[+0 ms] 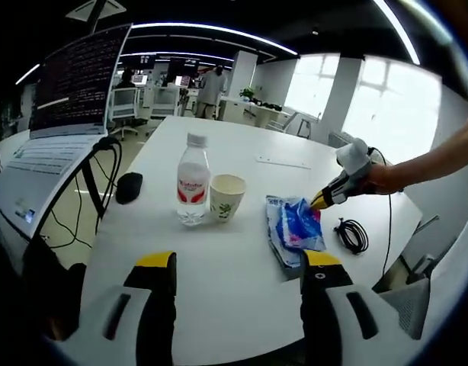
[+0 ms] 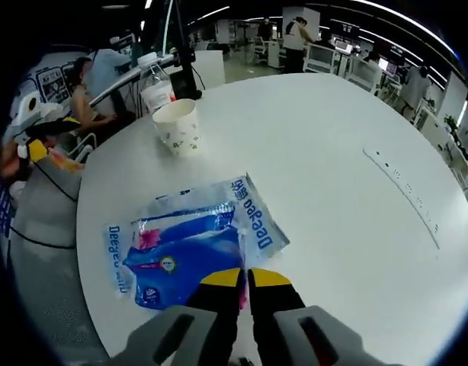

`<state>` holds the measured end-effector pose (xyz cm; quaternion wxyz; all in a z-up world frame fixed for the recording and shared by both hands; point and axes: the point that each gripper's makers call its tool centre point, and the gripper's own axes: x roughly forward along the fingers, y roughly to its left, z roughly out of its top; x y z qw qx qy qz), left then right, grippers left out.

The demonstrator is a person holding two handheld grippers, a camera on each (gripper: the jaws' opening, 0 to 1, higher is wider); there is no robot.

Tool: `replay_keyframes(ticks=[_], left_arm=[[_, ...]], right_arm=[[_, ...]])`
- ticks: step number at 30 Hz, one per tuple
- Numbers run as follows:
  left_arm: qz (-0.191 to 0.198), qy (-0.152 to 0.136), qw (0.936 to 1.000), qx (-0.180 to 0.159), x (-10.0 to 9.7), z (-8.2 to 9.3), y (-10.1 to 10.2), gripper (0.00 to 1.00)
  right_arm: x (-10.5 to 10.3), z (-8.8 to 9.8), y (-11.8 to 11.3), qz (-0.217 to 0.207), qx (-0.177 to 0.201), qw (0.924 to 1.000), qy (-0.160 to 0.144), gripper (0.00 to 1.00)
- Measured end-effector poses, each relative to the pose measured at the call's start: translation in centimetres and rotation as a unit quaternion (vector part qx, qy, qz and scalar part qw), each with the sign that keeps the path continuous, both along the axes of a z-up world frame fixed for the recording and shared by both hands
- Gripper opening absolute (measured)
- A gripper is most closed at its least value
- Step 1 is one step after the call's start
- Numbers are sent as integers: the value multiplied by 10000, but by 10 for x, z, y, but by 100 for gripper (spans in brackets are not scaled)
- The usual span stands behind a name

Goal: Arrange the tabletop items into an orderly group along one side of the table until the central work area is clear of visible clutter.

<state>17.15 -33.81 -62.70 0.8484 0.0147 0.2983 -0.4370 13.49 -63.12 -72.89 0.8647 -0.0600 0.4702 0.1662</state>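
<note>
Right gripper (image 2: 244, 276) at the near edge of the blue-and-white plastic packet (image 2: 190, 248), jaws drawn nearly together with only a slit between; whether film is pinched there I cannot tell, since the tips meet just at the packet's border. Seen from the left gripper view, the same tool's yellow tips touch the packet (image 1: 293, 227) on its far corner. Left gripper (image 1: 238, 274) hangs over bare white table (image 1: 219, 313), jaws wide apart, nothing between. Water bottle (image 1: 193, 181) and paper cup (image 1: 226, 197) stand side by side, touching or nearly so, left of the packet; black mouse (image 1: 129, 187) nearer the laptop (image 1: 43, 164) edge; coiled black cable (image 1: 352, 235) just beyond the packet. Judgement: a firm bite on the film, then a low drag toward bottle and cup, keeps it from slipping. Packet lies near the table rim on the right gripper's side, so pull inward; far tabletop offers wide open room
</note>
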Motion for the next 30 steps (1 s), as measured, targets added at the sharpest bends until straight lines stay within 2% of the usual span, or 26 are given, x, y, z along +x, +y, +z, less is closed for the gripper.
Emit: replay_keyframes(ticks=[12, 21, 26, 30], left_arm=[[-33, -21, 10000, -16, 1, 0, 1, 66], [-117, -43, 9999, -41, -5, 2, -2, 66], [-208, -67, 9998, -17, -7, 3, -3, 67], [-274, -90, 9996, -6, -4, 5, -2, 67]], right_arm=[[-43, -4, 6, -431, 248, 9987, 128, 2], [-69, -8, 19, -480, 290, 9983, 147, 3], [-73, -5, 26, -499, 304, 9982, 153, 3], [-66, 3, 16, -655, 307, 9974, 43, 5]])
